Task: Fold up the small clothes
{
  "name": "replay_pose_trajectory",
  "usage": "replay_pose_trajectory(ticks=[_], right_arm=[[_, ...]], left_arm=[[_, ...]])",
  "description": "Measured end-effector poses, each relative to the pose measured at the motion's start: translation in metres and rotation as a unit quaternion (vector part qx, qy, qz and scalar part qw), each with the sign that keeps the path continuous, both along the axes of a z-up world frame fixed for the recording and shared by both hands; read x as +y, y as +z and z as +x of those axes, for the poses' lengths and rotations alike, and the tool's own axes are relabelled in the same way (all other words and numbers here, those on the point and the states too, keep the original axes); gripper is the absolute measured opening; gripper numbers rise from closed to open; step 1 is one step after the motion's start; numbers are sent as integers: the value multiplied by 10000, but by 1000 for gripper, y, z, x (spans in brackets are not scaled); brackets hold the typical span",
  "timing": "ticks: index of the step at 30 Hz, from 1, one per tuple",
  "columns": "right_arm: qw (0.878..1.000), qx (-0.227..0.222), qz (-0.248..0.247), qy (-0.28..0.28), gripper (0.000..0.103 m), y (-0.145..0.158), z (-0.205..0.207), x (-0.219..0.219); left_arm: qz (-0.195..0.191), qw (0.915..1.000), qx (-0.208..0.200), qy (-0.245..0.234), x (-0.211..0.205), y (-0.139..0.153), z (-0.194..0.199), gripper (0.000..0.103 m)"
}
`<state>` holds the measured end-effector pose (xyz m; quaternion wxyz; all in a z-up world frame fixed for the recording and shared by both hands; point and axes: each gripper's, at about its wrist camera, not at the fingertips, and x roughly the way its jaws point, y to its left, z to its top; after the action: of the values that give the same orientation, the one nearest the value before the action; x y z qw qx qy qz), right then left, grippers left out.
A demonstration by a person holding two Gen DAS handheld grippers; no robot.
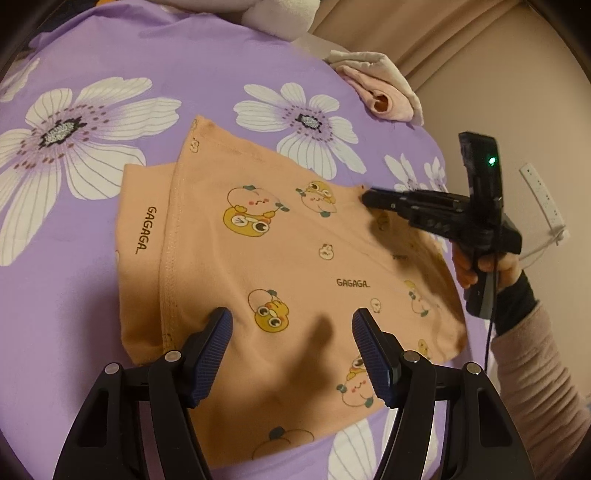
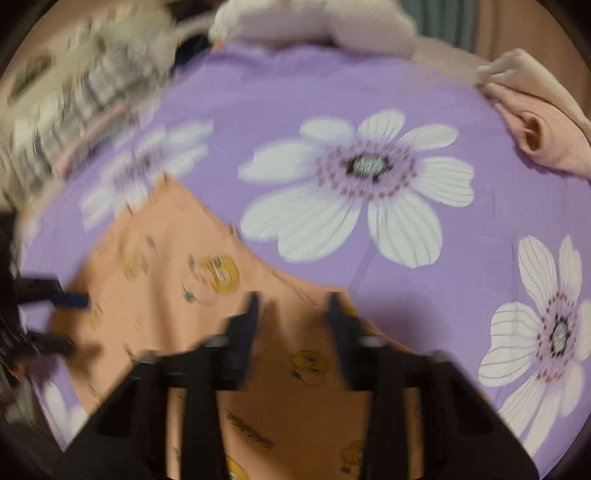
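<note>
Mid-fold: the left gripper (image 1: 291,321) and right gripper (image 2: 293,306) hover spread over the orange garment (image 1: 295,240), pinching nothing; next likely needs an edge pinched.

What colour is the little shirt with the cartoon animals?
The little shirt is peach-orange with yellow cartoon characters and the word GAGAGA; clearest in the left wrist view.

Bedroom: floral purple bedsheet (image 1: 221,66), pillows (image 2: 314,22).

Orange printed garment (image 1: 288,258), purple floral bedsheet (image 1: 110,55)
</note>
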<state>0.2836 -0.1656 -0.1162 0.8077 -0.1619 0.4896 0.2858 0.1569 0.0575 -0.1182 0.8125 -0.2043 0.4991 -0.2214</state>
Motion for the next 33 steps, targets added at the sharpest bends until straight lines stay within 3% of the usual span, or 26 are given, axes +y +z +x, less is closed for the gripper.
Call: replay_pose_trajectory(ticks=[4, 7, 9, 14, 16, 19, 24, 27, 29, 33], right_arm=[[9988, -158, -338, 332, 6, -5, -7, 7], [9974, -617, -373, 94, 5, 4, -3, 7], [9968, -698, -335, -207, 6, 6, 7, 5], [9973, -404, 178, -593, 12, 11, 10, -5], [9938, -423, 636, -810, 19, 21, -1, -20], [9906, -420, 815, -1012, 19, 25, -28, -40], [9905, -178, 591, -1226, 16, 4, -70, -71], [9879, -99, 283, -1522, 15, -14, -73, -90], [9814, -140, 402, -1872, 15, -14, -71, -106], [9627, -450, -22, -2669, 12, -5, -63, -124]], left_arm=[[9, 10000, 19, -18, -1, -2, 3, 67], [30, 10000, 27, 1, -1, -4, 3, 67], [46, 10000, 28, 21, -1, -3, 2, 67], [105, 9999, 1, 74, 0, 0, -4, 67], [105, 9999, -18, 102, 2, 1, -9, 67], [59, 9999, -3, 144, 5, 0, -19, 67], [84, 9997, 46, 240, 8, -7, -35, 67], [81, 9996, 28, 274, 10, -7, -43, 67], [57, 9994, 36, 336, 13, -6, -49, 67], [60, 9990, 12, 446, 21, -1, -65, 67]])
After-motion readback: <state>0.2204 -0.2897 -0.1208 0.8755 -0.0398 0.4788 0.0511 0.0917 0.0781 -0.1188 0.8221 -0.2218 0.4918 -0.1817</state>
